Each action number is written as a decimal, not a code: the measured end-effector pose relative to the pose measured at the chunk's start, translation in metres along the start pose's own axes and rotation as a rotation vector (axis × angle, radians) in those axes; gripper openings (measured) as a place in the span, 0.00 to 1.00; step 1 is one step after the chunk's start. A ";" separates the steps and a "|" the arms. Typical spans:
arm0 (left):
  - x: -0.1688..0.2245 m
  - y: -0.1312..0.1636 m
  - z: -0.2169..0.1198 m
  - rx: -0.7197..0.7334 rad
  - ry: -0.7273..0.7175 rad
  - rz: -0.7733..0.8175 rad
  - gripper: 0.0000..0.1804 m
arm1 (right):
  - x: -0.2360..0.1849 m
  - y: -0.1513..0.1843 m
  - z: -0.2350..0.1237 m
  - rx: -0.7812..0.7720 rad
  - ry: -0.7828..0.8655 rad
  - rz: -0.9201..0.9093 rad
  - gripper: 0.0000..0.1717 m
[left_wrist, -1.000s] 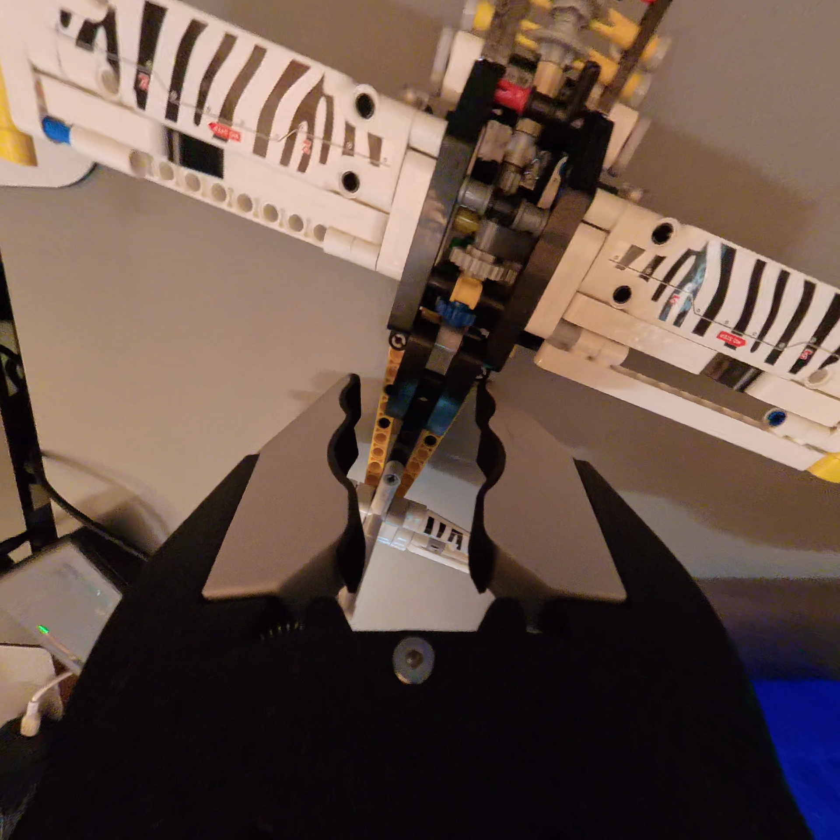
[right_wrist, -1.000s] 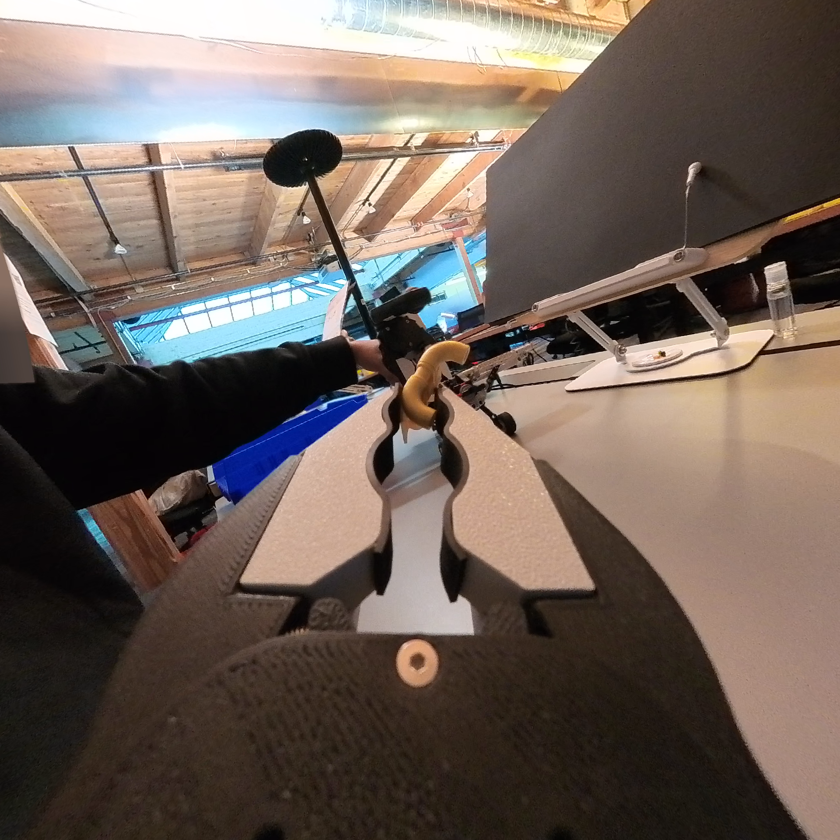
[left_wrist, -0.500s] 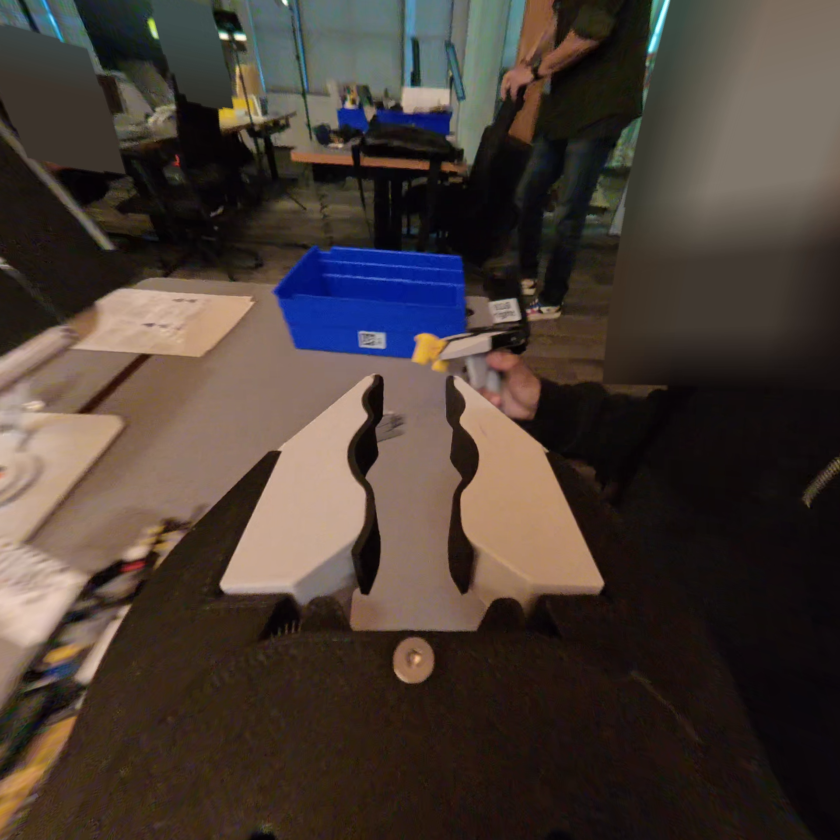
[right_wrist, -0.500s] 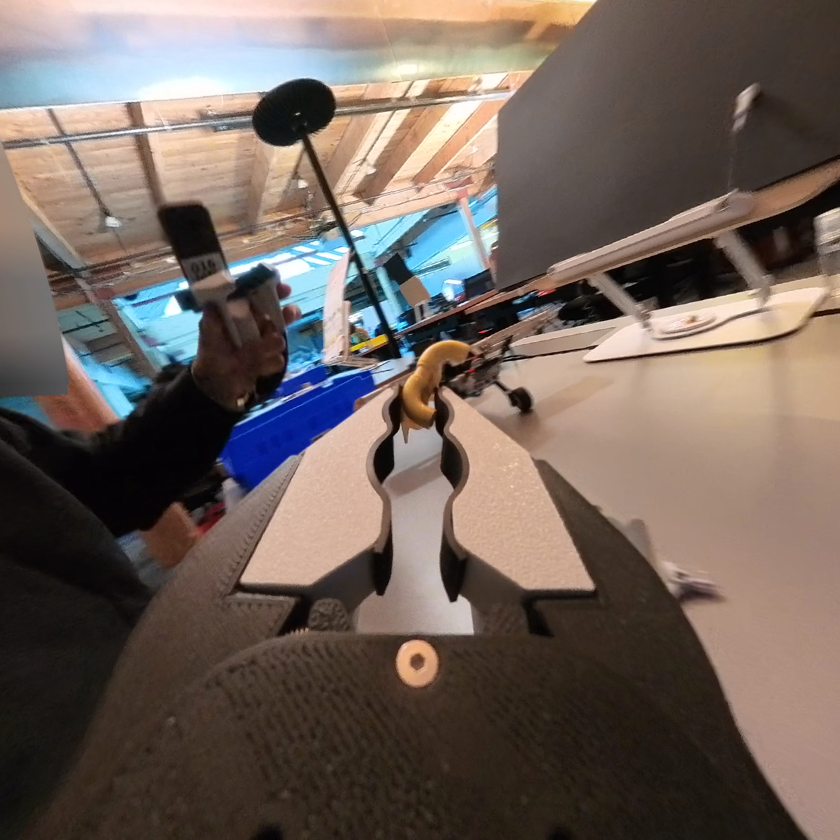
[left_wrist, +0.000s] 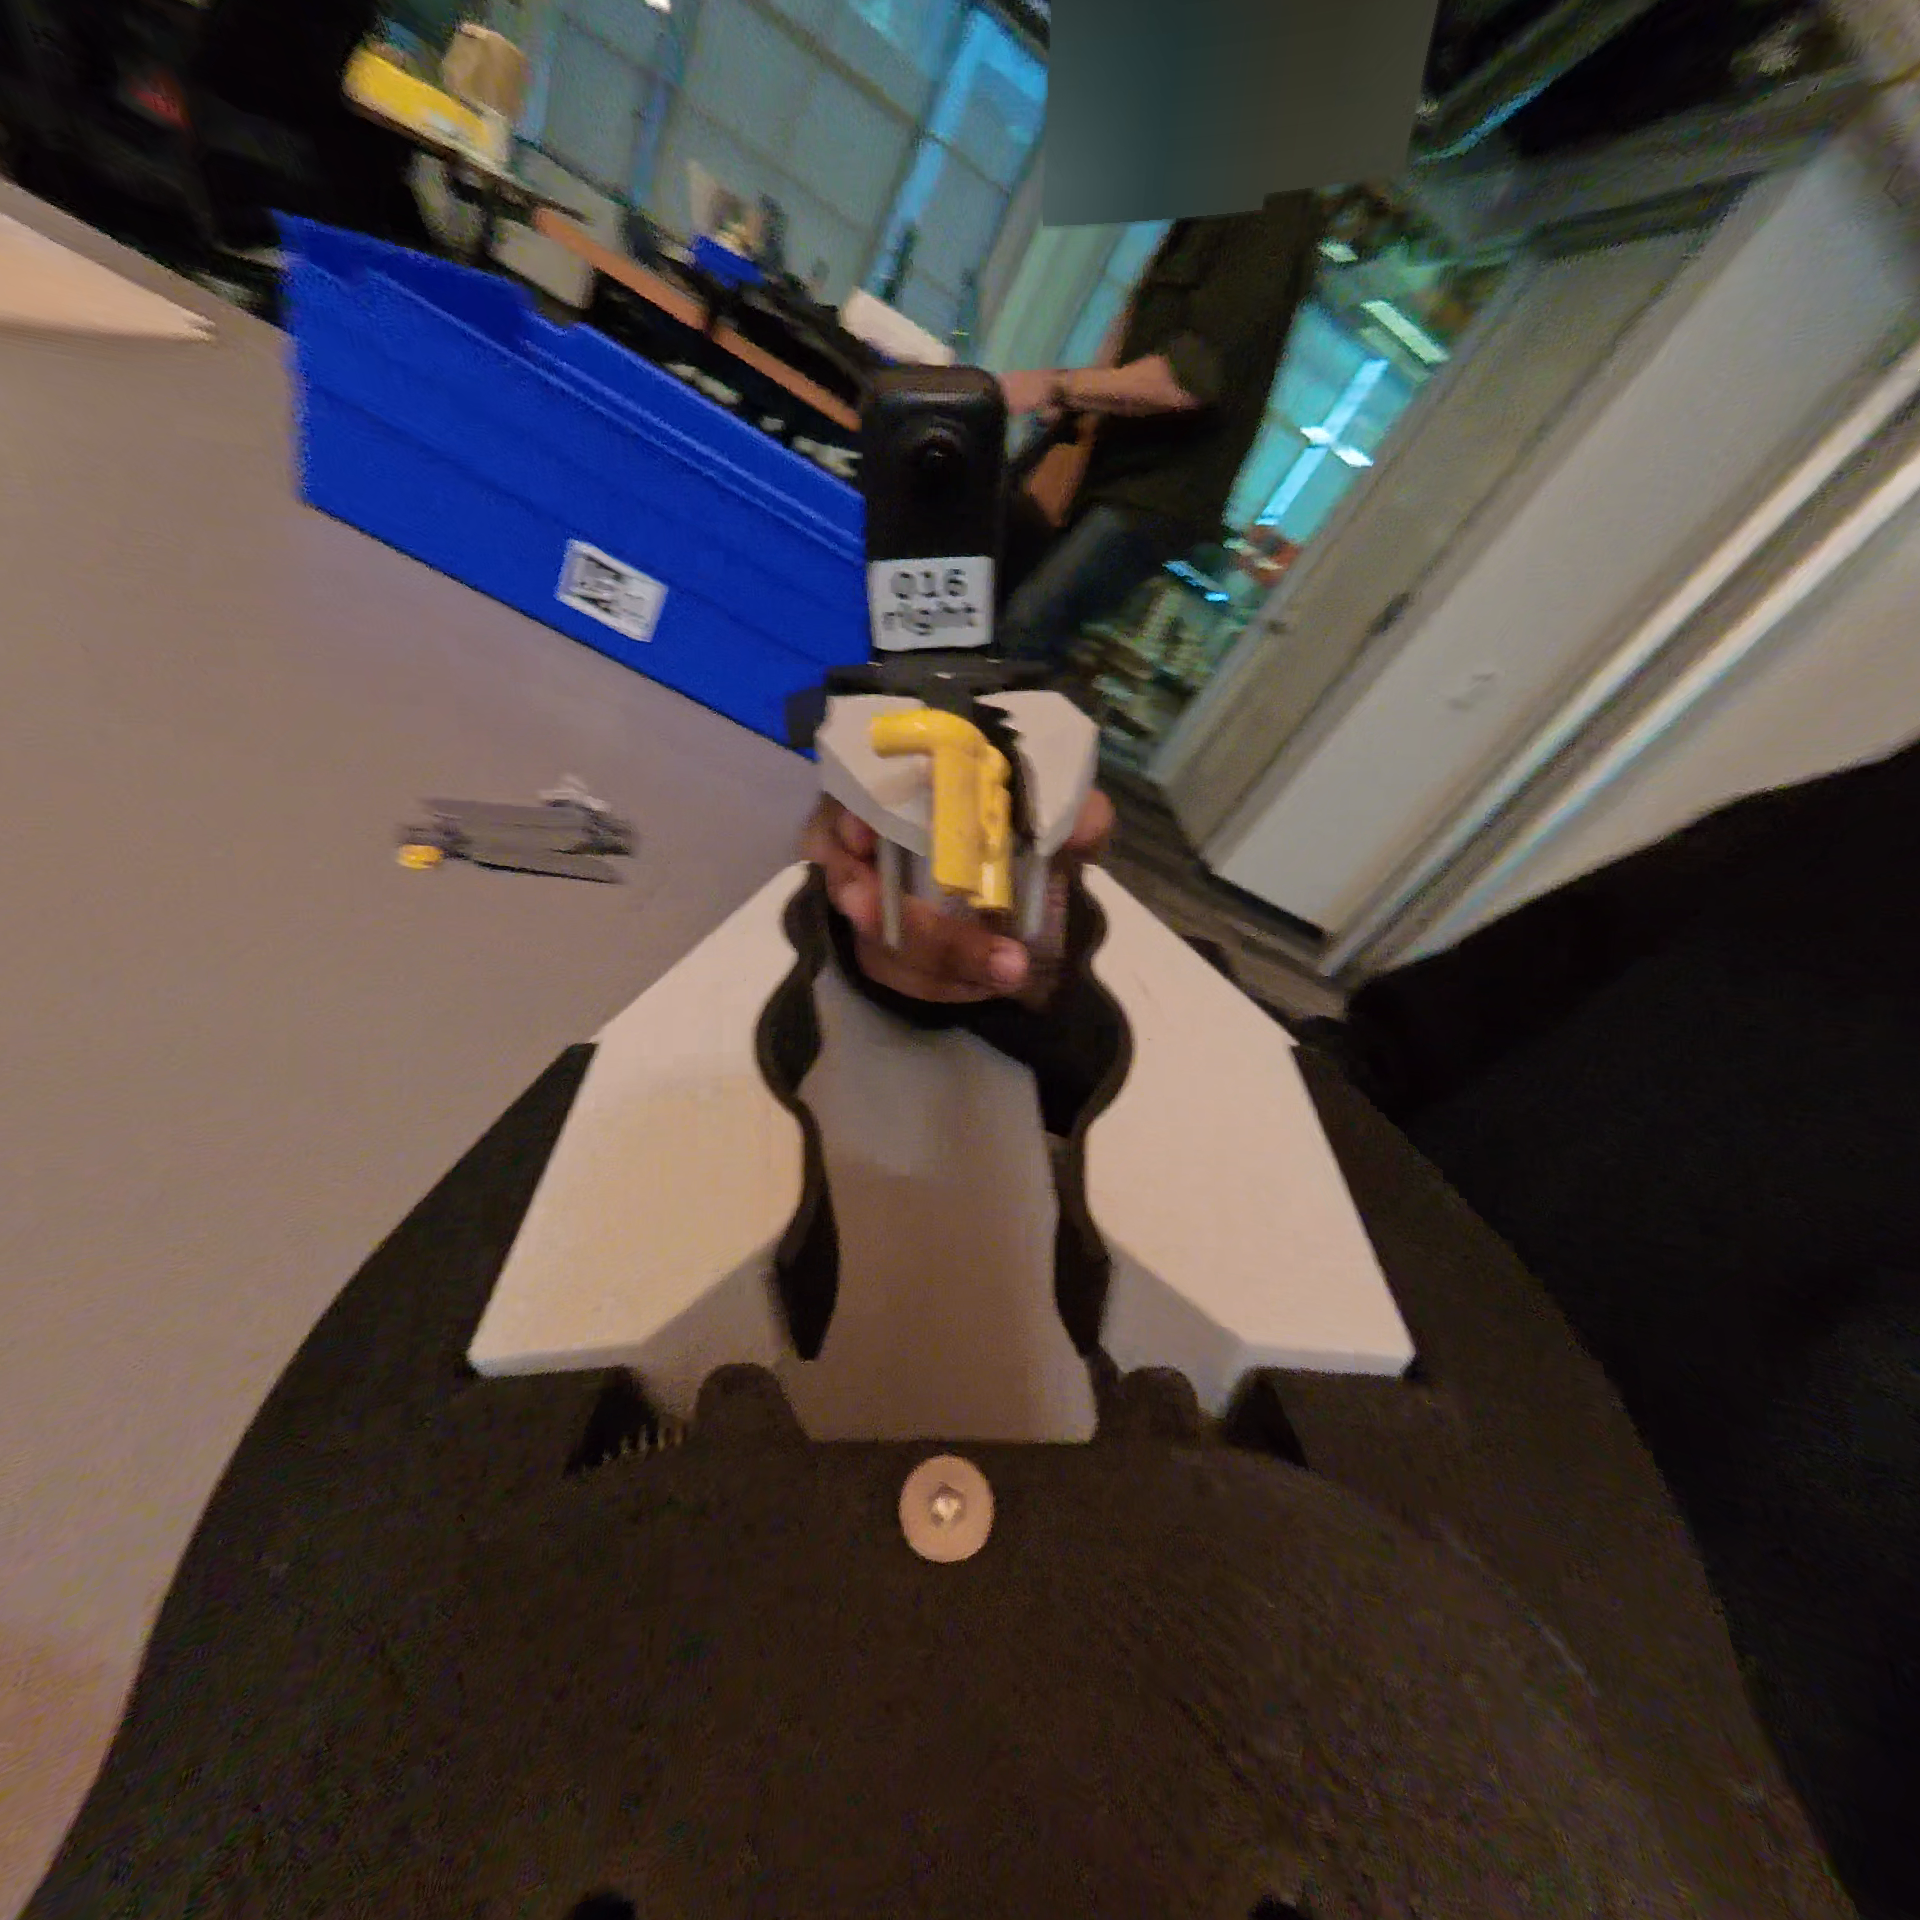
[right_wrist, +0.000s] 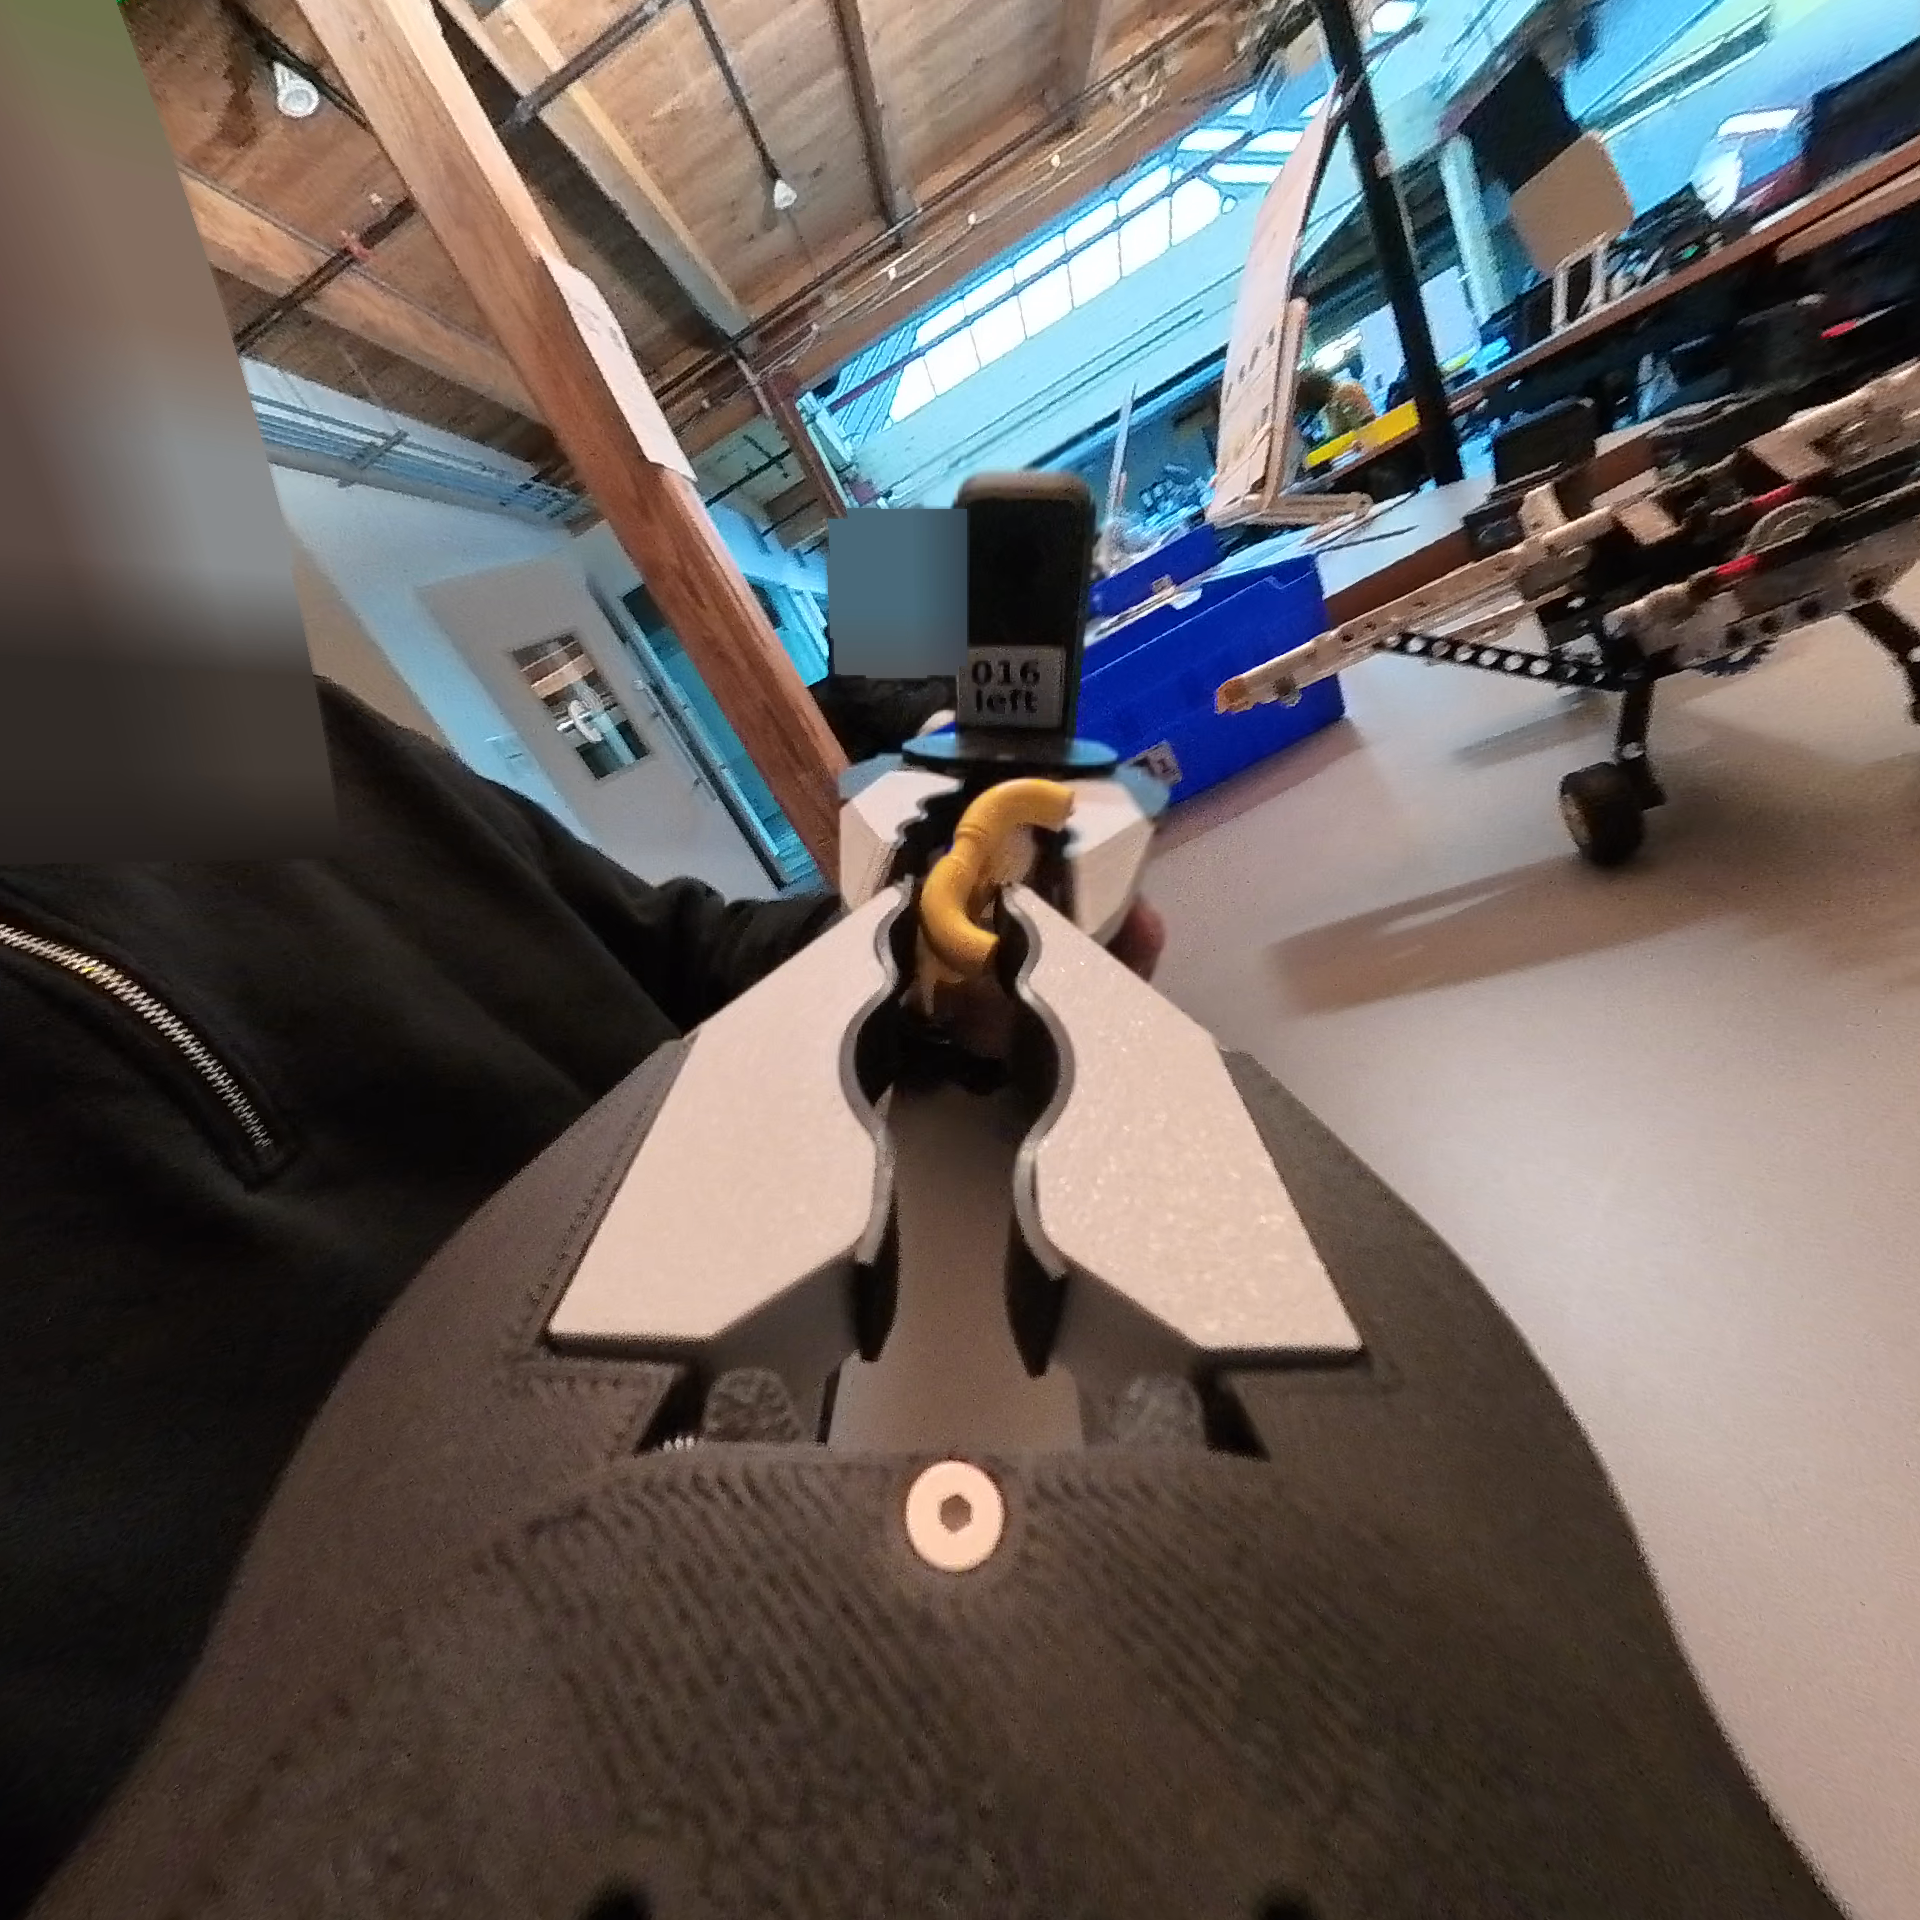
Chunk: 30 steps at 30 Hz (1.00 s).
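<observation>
Left wrist view looks along the left tool (left_wrist: 940, 935), whose fingers (left_wrist: 686, 1143) stand well apart with nothing between them but air. Straight ahead of them, centre frame, the right tool (left_wrist: 961, 800) faces back, tip to tip, clamped on a yellow angled plastic piece (left_wrist: 961, 810); a hand (left_wrist: 925, 935) grips it from below. That piece runs up and down in the frame, its bent end at the top pointing left, so its long axis lies roughly across the line joining the two tools. Right wrist view shows the same from the other side: the right tool (right_wrist: 961, 925) is nearly together on the yellow piece, which juts out past the tips toward the left tool (right_wrist: 992, 831) just beyond, close in front. On the grey worktop (left_wrist: 260, 1039) a small grey part (left_wrist: 530, 831) lies at mid left, a blue bin (left_wrist: 540, 447) stands behind it, and a white and black brick-built model aircraft (right_wrist: 1662, 582) sits at the right of the right wrist view.
</observation>
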<state>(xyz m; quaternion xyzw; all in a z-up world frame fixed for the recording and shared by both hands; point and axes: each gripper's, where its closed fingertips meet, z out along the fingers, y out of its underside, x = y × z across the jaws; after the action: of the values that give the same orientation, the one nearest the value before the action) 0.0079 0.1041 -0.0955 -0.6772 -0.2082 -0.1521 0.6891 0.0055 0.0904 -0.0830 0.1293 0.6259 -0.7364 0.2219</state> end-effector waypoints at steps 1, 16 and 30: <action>0.005 0.002 0.000 0.007 0.046 -0.019 0.20 | 0.001 -0.002 -0.001 0.014 0.012 -0.006 0.07; 0.006 -0.010 -0.012 0.165 0.061 0.000 0.02 | 0.000 -0.007 -0.007 0.062 0.050 -0.038 0.14; 0.004 -0.006 -0.014 0.172 0.103 -0.097 0.02 | 0.000 -0.006 -0.006 0.050 0.114 -0.130 0.06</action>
<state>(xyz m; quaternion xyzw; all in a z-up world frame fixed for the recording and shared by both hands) 0.0091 0.0905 -0.0882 -0.5960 -0.2173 -0.2013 0.7464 0.0017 0.0974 -0.0787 0.1355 0.6261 -0.7560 0.1346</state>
